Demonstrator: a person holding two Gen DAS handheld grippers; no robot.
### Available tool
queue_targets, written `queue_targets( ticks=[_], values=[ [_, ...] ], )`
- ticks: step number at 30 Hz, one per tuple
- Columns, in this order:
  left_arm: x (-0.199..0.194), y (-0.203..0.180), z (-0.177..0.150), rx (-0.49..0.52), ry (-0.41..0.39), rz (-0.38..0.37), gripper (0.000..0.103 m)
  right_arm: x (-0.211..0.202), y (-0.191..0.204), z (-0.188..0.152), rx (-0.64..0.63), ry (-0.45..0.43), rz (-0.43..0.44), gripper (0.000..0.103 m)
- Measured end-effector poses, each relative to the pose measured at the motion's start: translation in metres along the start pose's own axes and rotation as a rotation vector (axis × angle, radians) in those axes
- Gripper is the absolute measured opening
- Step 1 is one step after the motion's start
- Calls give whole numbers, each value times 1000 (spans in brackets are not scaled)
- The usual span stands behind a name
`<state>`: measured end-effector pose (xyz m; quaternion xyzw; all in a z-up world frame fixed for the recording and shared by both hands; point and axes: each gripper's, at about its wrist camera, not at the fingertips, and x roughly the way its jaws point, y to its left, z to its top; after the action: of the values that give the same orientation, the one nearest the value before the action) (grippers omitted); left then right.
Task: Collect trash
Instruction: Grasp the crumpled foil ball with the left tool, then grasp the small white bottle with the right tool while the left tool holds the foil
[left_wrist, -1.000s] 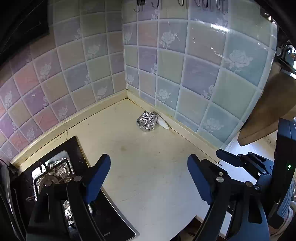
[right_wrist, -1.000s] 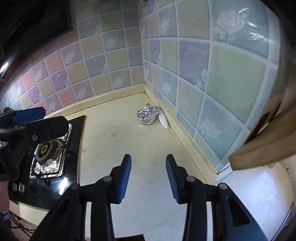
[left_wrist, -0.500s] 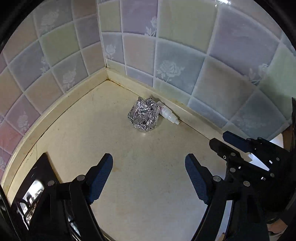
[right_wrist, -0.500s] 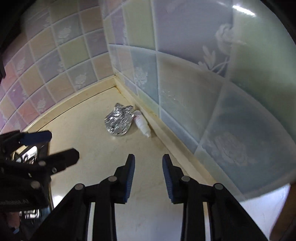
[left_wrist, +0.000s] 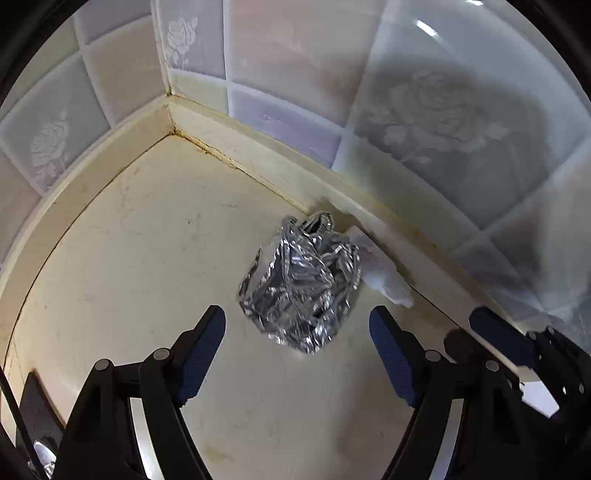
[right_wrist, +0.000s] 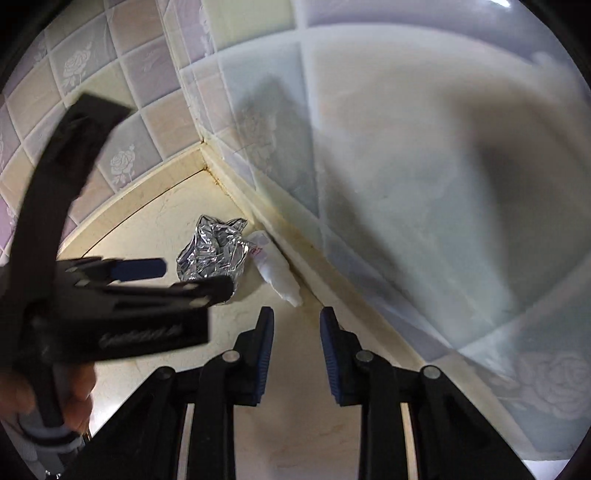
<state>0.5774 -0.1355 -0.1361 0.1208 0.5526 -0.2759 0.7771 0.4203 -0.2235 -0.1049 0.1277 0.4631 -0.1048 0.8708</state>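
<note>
A crumpled ball of silver foil (left_wrist: 301, 284) lies on the cream counter near the tiled corner, with a small white plastic tube (left_wrist: 384, 275) beside it against the wall base. My left gripper (left_wrist: 297, 325) is open wide and empty, its fingertips level with the foil's near edge, one on each side. In the right wrist view the foil (right_wrist: 210, 254) and the tube (right_wrist: 275, 269) lie ahead. My right gripper (right_wrist: 297, 317) is open and empty, just short of the tube's tip. The left gripper (right_wrist: 155, 277) reaches in from the left over the foil.
Tiled walls with rose patterns (left_wrist: 443, 110) meet in a corner behind the trash, with a raised cream skirting (left_wrist: 258, 147) along the counter. The black edge of the stove (left_wrist: 33, 406) shows at the lower left. The right gripper's fingers (left_wrist: 498, 336) show at the left wrist view's right edge.
Both grippers have moved forward toward the corner. The foil now sits between the left fingertips, and the right gripper has come close to the white tube.
</note>
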Motion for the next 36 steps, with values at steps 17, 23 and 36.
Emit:
queue_targets(
  ticks=[17,23,36],
  values=[
    [15,32,-18,-83,-45,-81,67,24,3,13,-67,48,62,26],
    [-13,65,-49,-173,-48,-65,67,41,11,23,-113,65,38,26],
    [-48,81,-90,-246,-75,-59,67,56,37,36,-141,137,117,26]
  ],
)
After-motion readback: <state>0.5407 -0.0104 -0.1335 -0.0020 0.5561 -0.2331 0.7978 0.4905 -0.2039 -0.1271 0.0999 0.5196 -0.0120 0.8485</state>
